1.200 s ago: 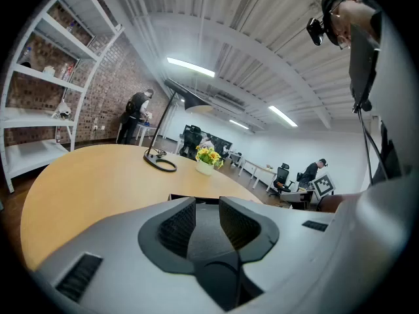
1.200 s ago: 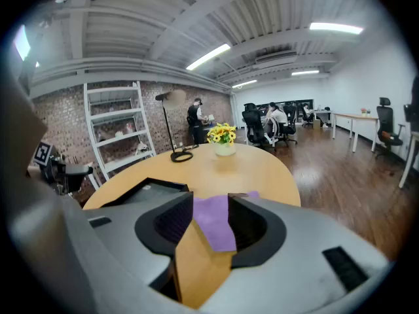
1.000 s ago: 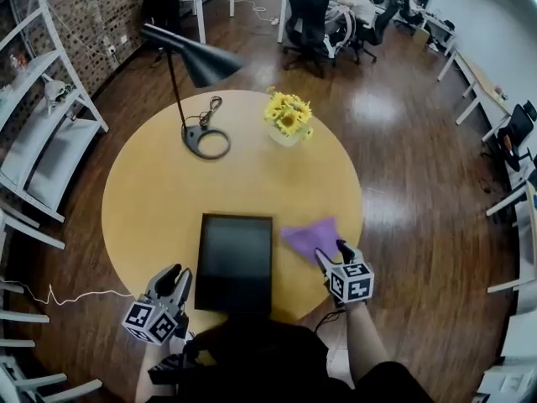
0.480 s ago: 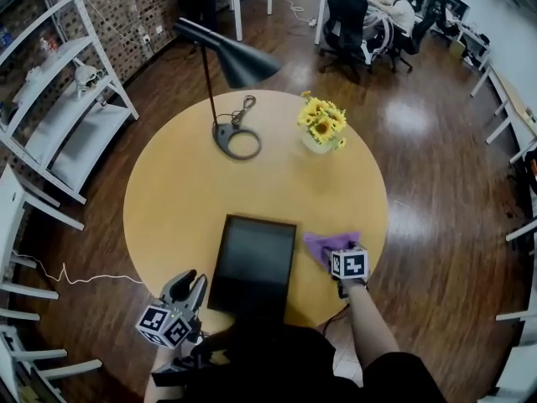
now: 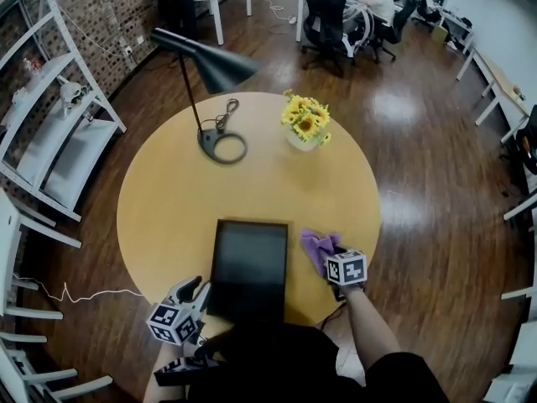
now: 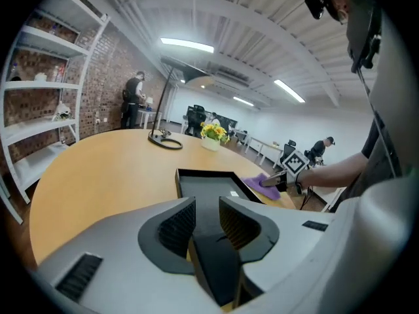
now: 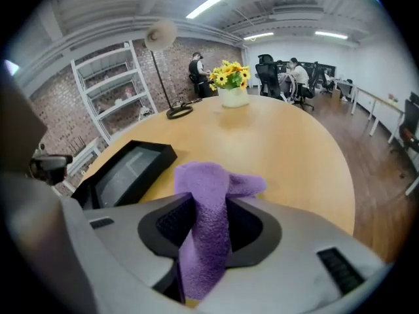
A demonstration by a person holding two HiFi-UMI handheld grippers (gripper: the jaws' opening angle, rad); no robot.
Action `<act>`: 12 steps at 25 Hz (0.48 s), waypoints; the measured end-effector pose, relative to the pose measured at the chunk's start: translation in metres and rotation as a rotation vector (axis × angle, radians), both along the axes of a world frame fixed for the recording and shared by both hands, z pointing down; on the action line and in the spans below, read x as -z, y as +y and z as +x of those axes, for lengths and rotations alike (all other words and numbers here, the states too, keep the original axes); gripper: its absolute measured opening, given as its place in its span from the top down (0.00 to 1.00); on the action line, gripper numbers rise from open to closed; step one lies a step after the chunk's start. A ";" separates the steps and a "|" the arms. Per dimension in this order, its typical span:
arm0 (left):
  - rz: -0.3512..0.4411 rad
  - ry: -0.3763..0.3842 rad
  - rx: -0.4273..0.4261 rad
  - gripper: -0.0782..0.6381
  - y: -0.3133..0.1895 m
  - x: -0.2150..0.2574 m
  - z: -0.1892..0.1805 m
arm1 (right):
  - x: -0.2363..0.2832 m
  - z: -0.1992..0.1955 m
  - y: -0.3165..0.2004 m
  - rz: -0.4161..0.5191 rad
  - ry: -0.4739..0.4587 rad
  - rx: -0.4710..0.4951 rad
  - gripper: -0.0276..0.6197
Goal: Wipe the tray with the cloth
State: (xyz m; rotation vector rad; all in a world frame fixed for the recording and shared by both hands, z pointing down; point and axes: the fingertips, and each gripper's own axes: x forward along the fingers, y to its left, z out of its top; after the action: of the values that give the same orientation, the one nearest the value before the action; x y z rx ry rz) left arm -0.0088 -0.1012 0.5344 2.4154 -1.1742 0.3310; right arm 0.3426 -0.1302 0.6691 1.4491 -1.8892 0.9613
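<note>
A black rectangular tray (image 5: 248,267) lies at the near edge of the round wooden table (image 5: 168,200). Just right of it lies a purple cloth (image 5: 319,243), bunched up. My right gripper (image 5: 333,251) is at the cloth; its jaws are closing and pinch a fold of the cloth (image 7: 208,201) between the pads. In the right gripper view the tray (image 7: 127,169) shows to the left. My left gripper (image 5: 197,290) hovers at the table's front edge, left of the tray's near corner. Its jaws stand apart with nothing between them (image 6: 206,208), pointing along the tray (image 6: 209,185).
A black desk lamp (image 5: 220,145) stands at the far left of the table, and a vase of yellow flowers (image 5: 304,124) at the far middle. White shelves (image 5: 50,124) line the left wall. Office chairs and desks stand far behind.
My right gripper has moved forward onto the purple cloth and closed on it; the flat cloth is now bunched. The left gripper stays by the table's front edge.
</note>
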 end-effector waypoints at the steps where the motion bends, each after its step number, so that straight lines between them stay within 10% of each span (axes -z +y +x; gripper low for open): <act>1: -0.013 -0.014 -0.016 0.74 0.000 -0.008 0.004 | 0.006 -0.003 0.001 0.020 -0.019 0.003 0.74; 6: -0.037 -0.066 -0.069 0.70 0.000 -0.030 0.018 | 0.042 -0.024 -0.013 0.139 -0.104 0.001 0.74; 12: -0.055 -0.081 -0.133 0.70 0.020 -0.034 0.022 | 0.061 -0.052 -0.057 0.081 -0.593 -0.249 0.74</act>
State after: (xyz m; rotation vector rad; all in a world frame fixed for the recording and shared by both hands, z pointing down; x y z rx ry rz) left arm 0.0136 -0.0814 0.5681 2.4575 -1.0250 0.4999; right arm 0.2901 -0.1873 0.6081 1.5920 -2.2012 1.5886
